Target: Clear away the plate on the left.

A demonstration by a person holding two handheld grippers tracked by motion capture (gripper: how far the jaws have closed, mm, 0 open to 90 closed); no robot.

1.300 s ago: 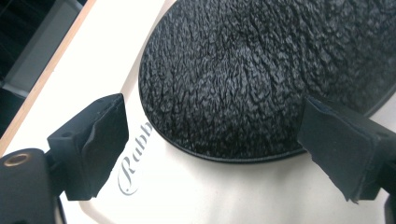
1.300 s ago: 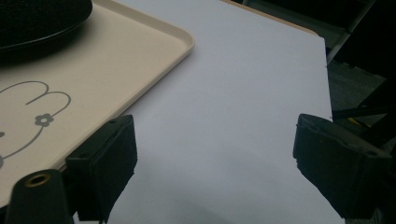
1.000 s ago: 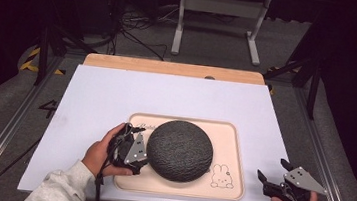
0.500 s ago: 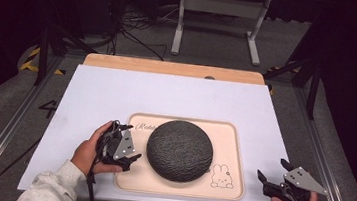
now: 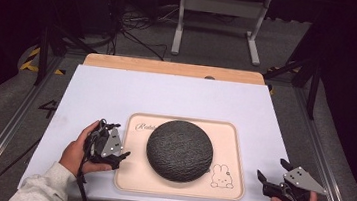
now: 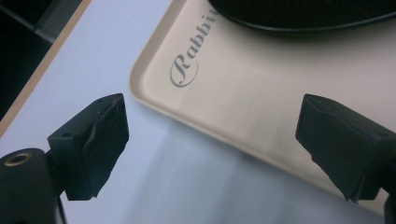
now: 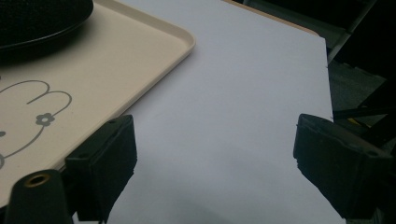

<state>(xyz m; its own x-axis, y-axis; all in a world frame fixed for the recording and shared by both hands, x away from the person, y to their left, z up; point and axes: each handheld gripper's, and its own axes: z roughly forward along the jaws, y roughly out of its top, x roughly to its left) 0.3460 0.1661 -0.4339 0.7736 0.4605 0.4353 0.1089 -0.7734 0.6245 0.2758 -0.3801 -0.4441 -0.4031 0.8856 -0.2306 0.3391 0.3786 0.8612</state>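
A beige tray (image 5: pixel 230 136) with a rabbit drawing lies at the front middle of the white table. On it sits a dark, round, rough-surfaced dome (image 5: pixel 180 150). My left gripper (image 5: pixel 119 157) is open just off the tray's left rim, held in a hand; in its own view the open gripper (image 6: pixel 212 149) straddles the tray's edge (image 6: pixel 154 102) with nothing between the jaws. My right gripper (image 5: pixel 271 178) stands open near the table's front right corner, apart from the tray; its own view shows the open gripper (image 7: pixel 215 163) above bare table beside the tray corner (image 7: pixel 184 39).
The white table sheet (image 5: pixel 167 97) has bare room behind and to both sides of the tray. A wooden strip (image 5: pixel 170 68) runs along the far edge. Beyond it stand a metal frame (image 5: pixel 220 14) and floor cables (image 5: pixel 133 30).
My left gripper has drawn back leftward from beside the dome to just outside the tray's left rim. The right gripper has stayed put.
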